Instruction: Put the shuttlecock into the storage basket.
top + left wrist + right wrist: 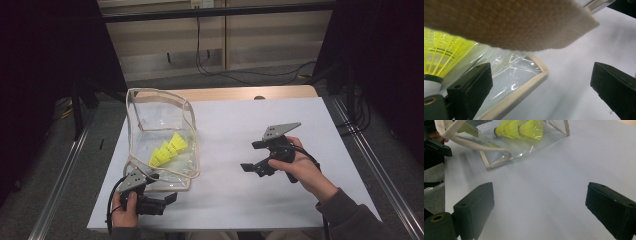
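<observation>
A clear plastic bag (159,117) with beige trim stands open on the left half of the white table (280,115). Several yellow shuttlecocks (167,150) lie inside it. My left gripper (162,192) is at the bag's near corner, open. In the left gripper view the bag's trimmed corner (534,81) lies between the wide jaws, a beige strap (511,22) hangs just above, and a shuttlecock (441,55) shows at left. My right gripper (251,156) is open over bare table, right of the bag. Its view shows the bag (499,152) and shuttlecocks (521,128) ahead.
The table's wooden far edge (240,93) shows behind the white sheet. Metal rails (65,170) run along both sides on the floor. Black cables (235,75) lie on the floor beyond the table. Bare white surface spreads to the right of the bag.
</observation>
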Demonstrator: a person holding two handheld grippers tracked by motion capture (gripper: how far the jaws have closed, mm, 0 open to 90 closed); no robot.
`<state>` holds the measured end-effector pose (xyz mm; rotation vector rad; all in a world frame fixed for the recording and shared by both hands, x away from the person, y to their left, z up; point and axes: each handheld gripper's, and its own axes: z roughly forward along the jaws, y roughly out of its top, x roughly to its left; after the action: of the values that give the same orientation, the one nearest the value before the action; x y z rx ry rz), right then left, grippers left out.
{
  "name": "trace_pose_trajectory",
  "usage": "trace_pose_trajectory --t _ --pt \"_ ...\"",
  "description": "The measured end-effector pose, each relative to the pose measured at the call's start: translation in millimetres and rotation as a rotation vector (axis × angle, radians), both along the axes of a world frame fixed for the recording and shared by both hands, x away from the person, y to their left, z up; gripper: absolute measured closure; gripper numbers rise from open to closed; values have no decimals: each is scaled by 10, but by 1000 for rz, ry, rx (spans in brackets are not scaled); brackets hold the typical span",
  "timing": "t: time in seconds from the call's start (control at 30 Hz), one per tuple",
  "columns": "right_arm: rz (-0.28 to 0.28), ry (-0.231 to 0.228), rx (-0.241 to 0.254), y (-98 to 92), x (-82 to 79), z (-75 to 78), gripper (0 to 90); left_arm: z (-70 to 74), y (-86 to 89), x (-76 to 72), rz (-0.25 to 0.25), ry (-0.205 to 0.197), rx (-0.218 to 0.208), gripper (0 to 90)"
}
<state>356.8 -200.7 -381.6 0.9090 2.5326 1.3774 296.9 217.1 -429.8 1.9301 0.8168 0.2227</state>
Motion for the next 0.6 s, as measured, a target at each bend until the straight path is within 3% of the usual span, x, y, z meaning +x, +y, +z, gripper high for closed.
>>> trace_pose_trajectory --t 0.6 --pt "-30 -3 5 -209 -110 -145 81 2 -1 -4 1 -2 0 40"
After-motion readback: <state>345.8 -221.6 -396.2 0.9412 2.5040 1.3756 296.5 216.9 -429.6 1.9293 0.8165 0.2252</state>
